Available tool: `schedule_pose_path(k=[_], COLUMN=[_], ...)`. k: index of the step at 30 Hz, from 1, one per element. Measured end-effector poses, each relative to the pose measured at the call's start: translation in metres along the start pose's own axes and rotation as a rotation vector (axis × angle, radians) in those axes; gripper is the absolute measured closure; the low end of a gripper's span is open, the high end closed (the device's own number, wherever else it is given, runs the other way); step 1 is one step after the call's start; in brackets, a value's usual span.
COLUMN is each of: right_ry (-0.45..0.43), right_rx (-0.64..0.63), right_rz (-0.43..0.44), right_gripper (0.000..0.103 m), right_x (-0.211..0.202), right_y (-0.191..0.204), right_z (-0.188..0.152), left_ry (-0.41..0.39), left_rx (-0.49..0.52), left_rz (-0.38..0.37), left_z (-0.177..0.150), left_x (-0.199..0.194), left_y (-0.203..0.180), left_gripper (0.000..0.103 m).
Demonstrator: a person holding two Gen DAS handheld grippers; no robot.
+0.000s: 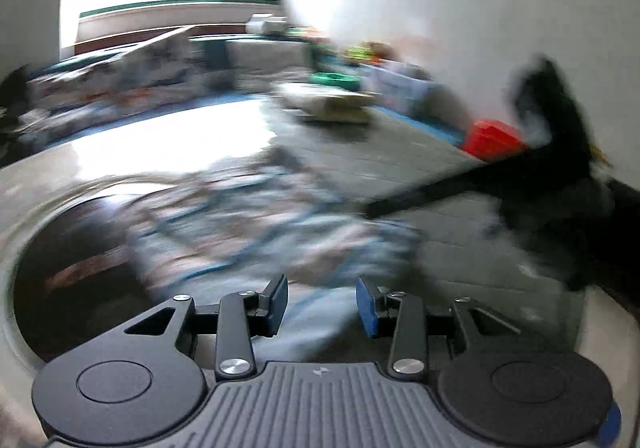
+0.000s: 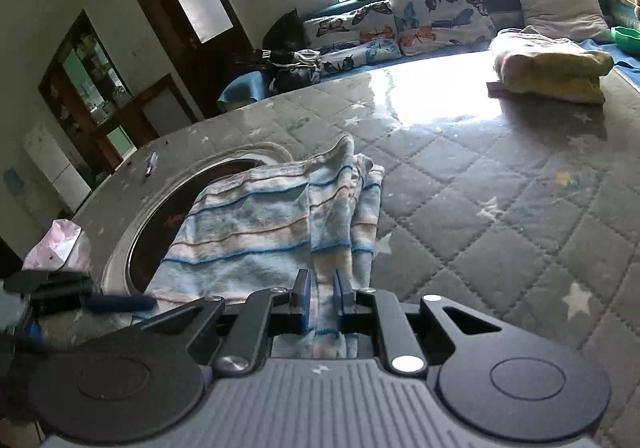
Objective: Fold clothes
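A blue, white and tan striped garment (image 2: 276, 224) lies bunched on the grey quilted table cover (image 2: 500, 208), partly over a round dark opening (image 2: 160, 224). My right gripper (image 2: 321, 302) is shut on the garment's near edge, with cloth pinched between its blue pads. In the blurred left wrist view the garment (image 1: 256, 224) lies just ahead of my left gripper (image 1: 322, 306), which is open and empty. The right gripper shows there as a dark blur (image 1: 500, 184) at the right. The left gripper shows blurred at the lower left of the right wrist view (image 2: 80, 296).
A folded yellow and white pile (image 2: 552, 68) sits at the table's far right. Butterfly cushions (image 2: 420, 16) and a grey pillow (image 2: 560, 8) line a bench under the window. A black bag (image 2: 288, 60) and a dark door (image 2: 188, 16) stand at the left. A red box (image 1: 494, 140) is at the right.
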State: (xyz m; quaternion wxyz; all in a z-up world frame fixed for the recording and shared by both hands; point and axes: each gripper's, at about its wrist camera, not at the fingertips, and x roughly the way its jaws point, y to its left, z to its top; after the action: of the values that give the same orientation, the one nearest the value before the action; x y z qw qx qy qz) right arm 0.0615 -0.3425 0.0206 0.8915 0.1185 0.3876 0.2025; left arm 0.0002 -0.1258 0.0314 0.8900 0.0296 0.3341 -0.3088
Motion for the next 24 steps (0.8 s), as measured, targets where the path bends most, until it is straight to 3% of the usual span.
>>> schedule_pose_path(k=[4, 8, 14, 18, 24], right_ry=[-0.009, -0.045, -0.058, -0.047, -0.015], right_rx=[0.0, 0.017, 0.073, 0.1, 0.098], right_rz=[-0.026, -0.047, -0.067, -0.049, -0.024], right_gripper=[0.091, 0.091, 0.085, 0.087, 0.088], right_x=[0.002, -0.004, -0.005, -0.005, -0.015], right_y=[0.002, 0.005, 0.0, 0.001, 0.009], right_z=[-0.007, -0.012, -0.02, -0.023, -0.033], left_ry=[0.002, 0.022, 0.073, 0.095, 0.129], left_rx=[-0.076, -0.114, -0.189, -0.226, -0.223], left_rz=[0.094, 0.096, 0.063, 0.03, -0.018], left_z=[-0.005, -0.014, -0.022, -0.022, -0.024], left_x=[-0.011, -0.015, -0.007, -0.003, -0.012], left_y=[0.025, 0.032, 0.041, 0.05, 0.058], left_gripper=[0.063, 0.062, 0.065, 0.081, 0.084])
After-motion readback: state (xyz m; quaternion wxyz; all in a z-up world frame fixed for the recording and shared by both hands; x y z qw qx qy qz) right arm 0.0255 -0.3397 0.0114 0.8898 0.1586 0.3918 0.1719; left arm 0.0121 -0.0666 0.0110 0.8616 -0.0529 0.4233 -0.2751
